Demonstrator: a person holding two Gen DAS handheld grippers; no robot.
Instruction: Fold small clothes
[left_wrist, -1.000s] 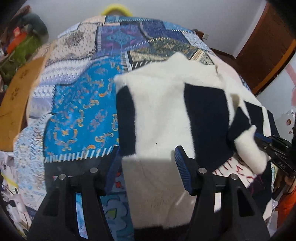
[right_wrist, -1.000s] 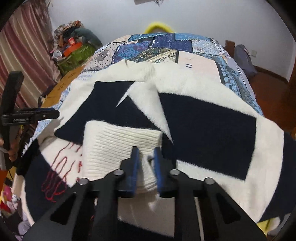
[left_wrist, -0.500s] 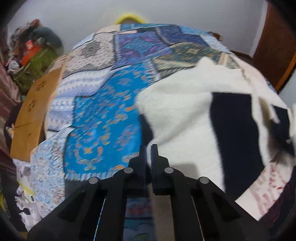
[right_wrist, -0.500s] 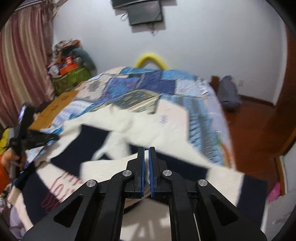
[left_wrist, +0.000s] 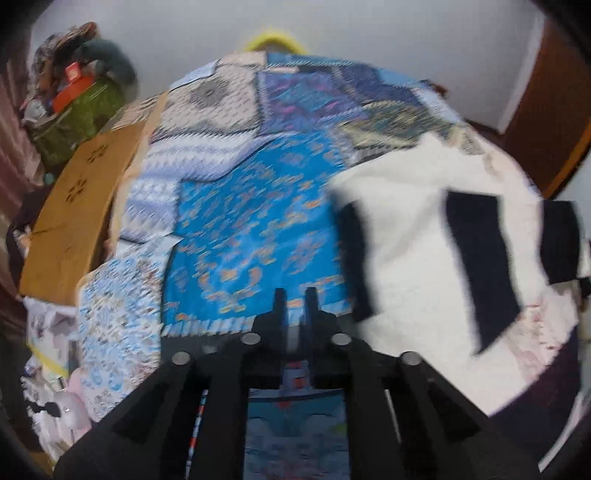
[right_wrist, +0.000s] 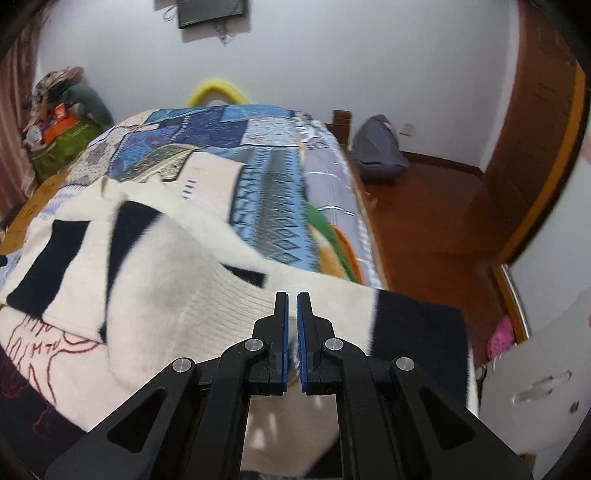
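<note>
A cream sweater with navy blocks and red stitching (left_wrist: 417, 258) lies on the patchwork bedspread (left_wrist: 251, 221). In the left wrist view my left gripper (left_wrist: 294, 295) is nearly shut with nothing between its fingers, over the blue quilt patch to the left of the sweater's edge. In the right wrist view the sweater (right_wrist: 155, 280) spreads to the left, and my right gripper (right_wrist: 291, 299) is shut on its ribbed cream sleeve cuff (right_wrist: 243, 299), held up over the garment.
A brown cardboard sheet (left_wrist: 74, 206) lies along the bed's left side, with a cluttered green box (left_wrist: 74, 110) behind it. A yellow hoop (right_wrist: 218, 92) stands at the bed's far end. A wooden floor and grey bag (right_wrist: 380, 151) lie to the right.
My left gripper closed, then slid left off the sweater's edge onto the blue quilt. My right gripper closed on the ribbed cuff and carried it up and to the right.
</note>
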